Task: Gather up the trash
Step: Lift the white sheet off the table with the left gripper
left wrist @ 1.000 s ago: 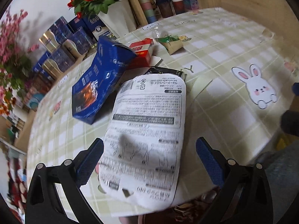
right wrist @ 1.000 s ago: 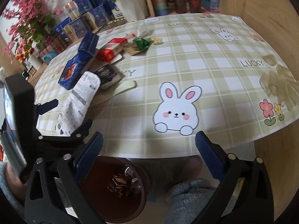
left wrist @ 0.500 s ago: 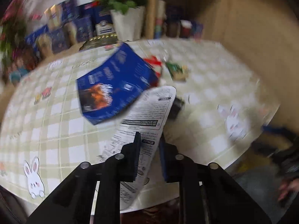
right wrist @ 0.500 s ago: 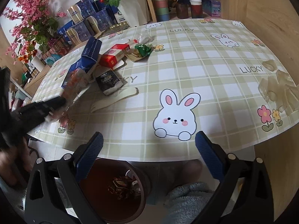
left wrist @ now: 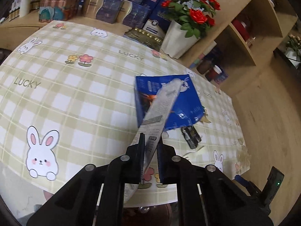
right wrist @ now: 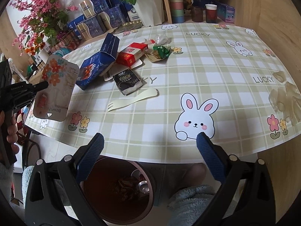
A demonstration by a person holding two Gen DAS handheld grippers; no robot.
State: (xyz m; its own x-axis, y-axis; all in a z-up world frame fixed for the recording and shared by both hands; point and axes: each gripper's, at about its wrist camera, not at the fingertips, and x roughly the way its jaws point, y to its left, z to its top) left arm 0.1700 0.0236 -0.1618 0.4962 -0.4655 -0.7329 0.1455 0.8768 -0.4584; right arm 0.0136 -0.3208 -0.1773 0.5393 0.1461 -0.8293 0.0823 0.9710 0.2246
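Note:
My left gripper (left wrist: 150, 145) is shut on a flat white printed pouch (left wrist: 160, 111), held edge-on above the table's front edge; in the right wrist view the pouch (right wrist: 56, 88) hangs at the left, off the table, in the left gripper (right wrist: 40, 85). My right gripper (right wrist: 150, 146) is open and empty over the table's near edge, above a brown bin (right wrist: 120, 188) with trash inside. On the table lie a blue carton (right wrist: 97, 64), a red box (right wrist: 131, 54), a black tissue pack (right wrist: 128, 82), a pale plastic fork (right wrist: 133, 99) and a green wrapper (right wrist: 160, 51).
The checked tablecloth (right wrist: 207, 71) covers the table. Boxes (right wrist: 97, 17), a potted rose plant (right wrist: 148, 5), stacked cups (right wrist: 176, 5) and pink flowers (right wrist: 39, 13) line the back. A wooden wall (right wrist: 272, 5) stands at the right. My knees (right wrist: 190, 203) are under the table.
My left gripper closed on the white pouch, lifted it off the table and swung it left, turning it edge-on. The right gripper stayed open in place.

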